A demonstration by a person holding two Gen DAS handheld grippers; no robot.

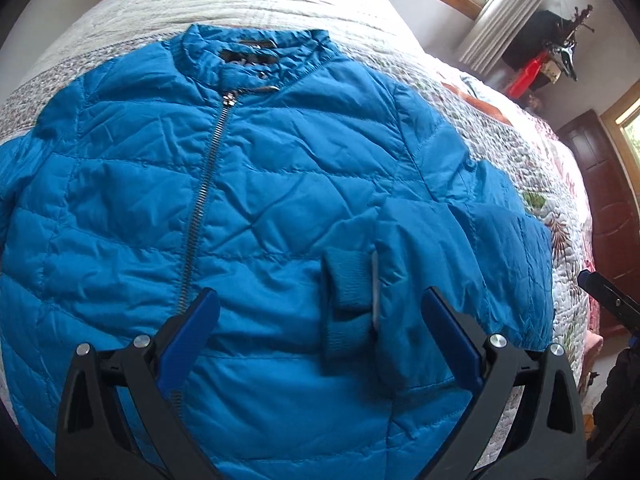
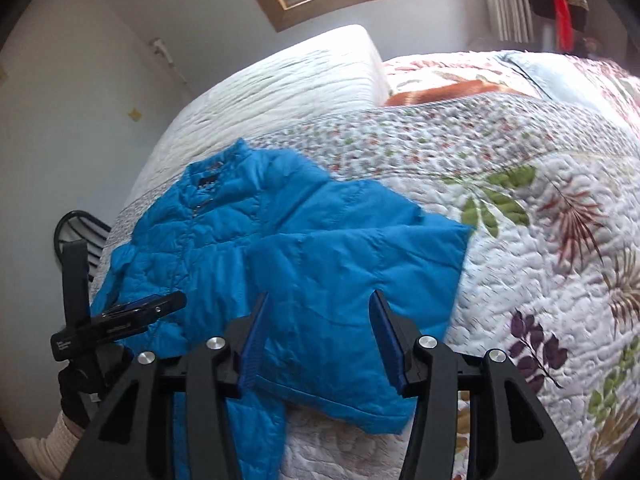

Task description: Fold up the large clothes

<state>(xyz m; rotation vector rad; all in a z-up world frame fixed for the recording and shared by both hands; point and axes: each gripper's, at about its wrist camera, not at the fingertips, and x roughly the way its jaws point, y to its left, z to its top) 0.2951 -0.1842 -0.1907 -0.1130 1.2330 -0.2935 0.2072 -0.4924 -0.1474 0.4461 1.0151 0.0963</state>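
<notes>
One sleeve (image 1: pixel 460 248) of the blue puffer jacket (image 1: pixel 240 208) is already turned in across the chest, its ribbed cuff (image 1: pixel 346 300) lying in the lower middle of the left wrist view; the other sleeve runs off the left edge of that view, unfolded. The jacket lies front up, zipped, on the quilted bed cover (image 2: pixel 520 220), filling the centre of the left view and the lower left of the right view.

Both tools hover empty. The left hand-held gripper (image 1: pixel 320 340) has its fingers spread wide over the hem region, pinching nothing. The right hand-held gripper (image 2: pixel 316 340) is likewise spread over the folded sleeve, apart from the fabric as far as I can tell.

The risks, as I judge them: the shell looks slick and puffy, so the folded sleeve may spring or slide back open once the jacket is shifted. A pinch on the top layer alone would lift the sleeve, not the body. Dragging the hem could bunch the bed cover beneath and skew the fold.
</notes>
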